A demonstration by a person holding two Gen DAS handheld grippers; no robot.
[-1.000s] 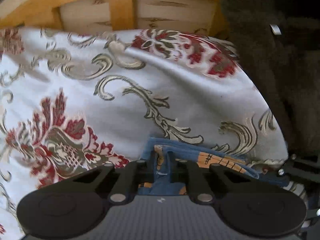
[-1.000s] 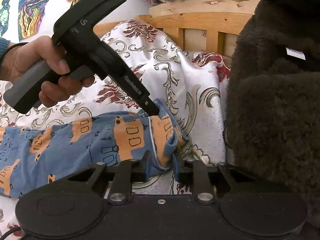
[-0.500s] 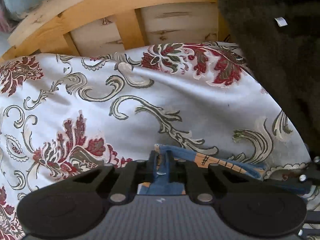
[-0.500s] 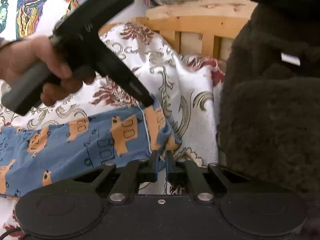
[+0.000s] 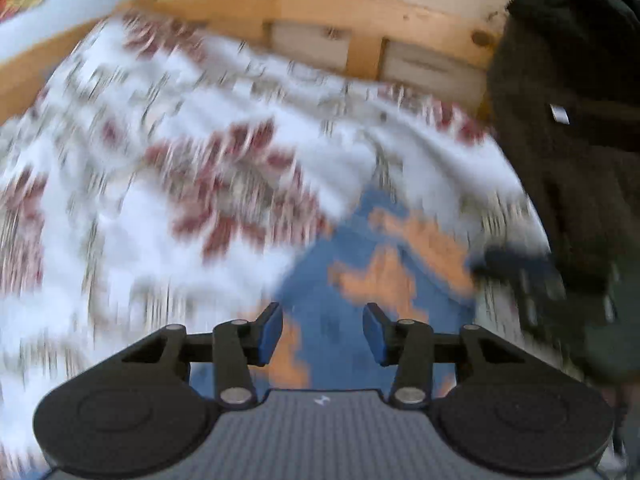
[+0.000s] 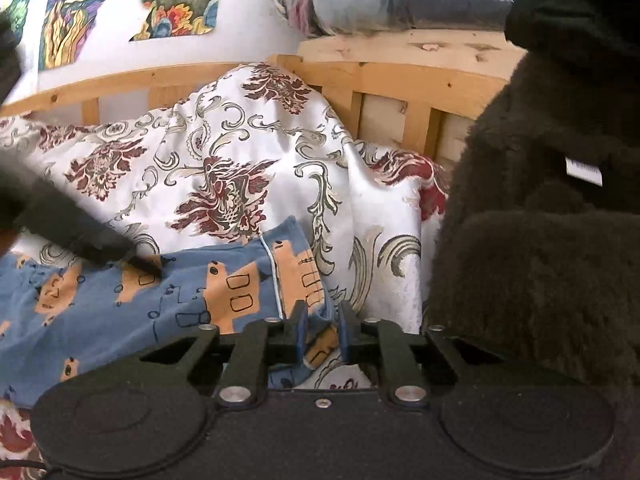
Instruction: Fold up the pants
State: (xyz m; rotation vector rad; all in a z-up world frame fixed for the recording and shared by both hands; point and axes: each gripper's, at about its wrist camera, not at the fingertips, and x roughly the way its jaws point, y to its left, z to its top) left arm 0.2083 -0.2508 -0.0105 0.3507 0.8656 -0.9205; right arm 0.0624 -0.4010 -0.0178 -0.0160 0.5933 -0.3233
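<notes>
Left wrist view: heavily smeared by motion. Left claw (image 5: 322, 334) standing wide, having just been opening, blue pads (image 5: 269, 333) apart with nothing pinched between them, hovering over the pants (image 5: 360, 280). Blue and orange cloth spread below and ahead of the pads, lying on the floral bedspread (image 5: 160, 160) toward its right edge. Wooden bed frame (image 5: 360, 12) with slats across the top. Dark fuzzy blanket (image 5: 568, 140) with a small white tag filling the right side. A dark blur at the right edge of the pants, too smeared to make out.

Right wrist view: sharp, giving the detail missing from the other. Right claw (image 6: 322, 334) narrow, having just been closing, pinched on the hem corner of the pants (image 6: 180, 300), a fold of cloth between the pads (image 6: 301, 334). Pants laid flat from there toward the left edge of the bedspread (image 6: 240, 152), orange bus shapes and a white piped seam legible. Left claw (image 6: 148, 266) seen only as a blurred black shaft over the pants, its hand cut off at the left border. Bed frame (image 6: 400, 80) behind, folded bedding piled on its top rail, a colourful patterned sheet on the white wall. Dark fuzzy blanket (image 6: 540, 240) heaped at the right, beside the bedspread's edge.
</notes>
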